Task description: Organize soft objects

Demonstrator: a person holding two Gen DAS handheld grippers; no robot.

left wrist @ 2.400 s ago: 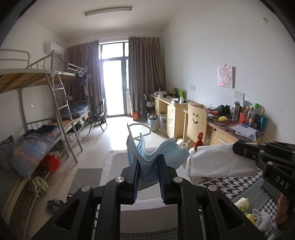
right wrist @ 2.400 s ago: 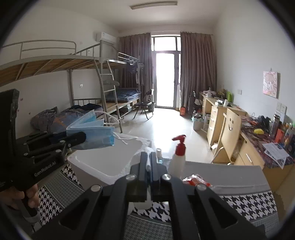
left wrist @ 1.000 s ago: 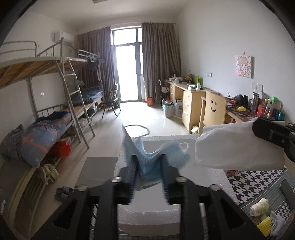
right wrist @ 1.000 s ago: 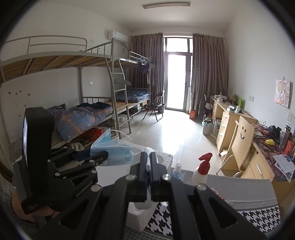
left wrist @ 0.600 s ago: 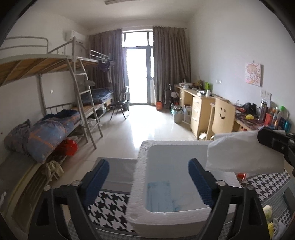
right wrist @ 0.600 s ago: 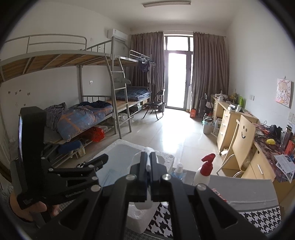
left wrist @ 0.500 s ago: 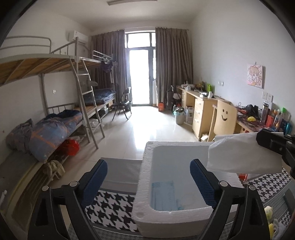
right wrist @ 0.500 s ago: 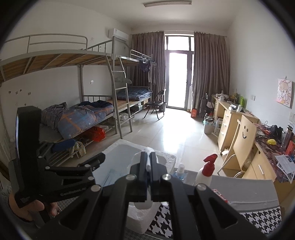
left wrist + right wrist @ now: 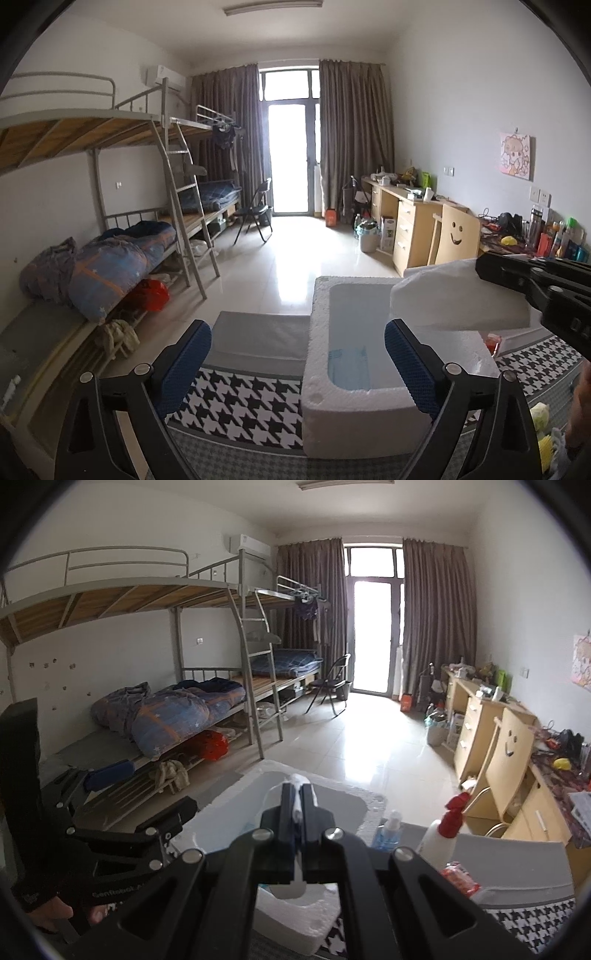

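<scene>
My left gripper is spreading its jaws, the blue pads far apart with nothing between them. It hangs over the near end of the white foam box, which sits on a black-and-white checked cloth. One blue pad shows over the cloth to the left of the box, the other over the box's right side. At the bottom of the box lies the blue face mask, flat and touching neither pad.

My right gripper is pressed together on a white bag, a thin strip of which pokes out between the fingertips. From the left view the same bag hangs out wide from the black fingers over the far right part of the box, above its rim and not resting on it. In the right view the left gripper's black frame comes in from the lower left, with my hand wrapped around its handle.

Just right of the box, on the table, stand a small clear bottle with blue liquid and a white spray bottle with a red trigger, side by side. A red-and-white packet lies near them. At the lower right edge of the left view sit some yellow and white soft things, too cut off to name
</scene>
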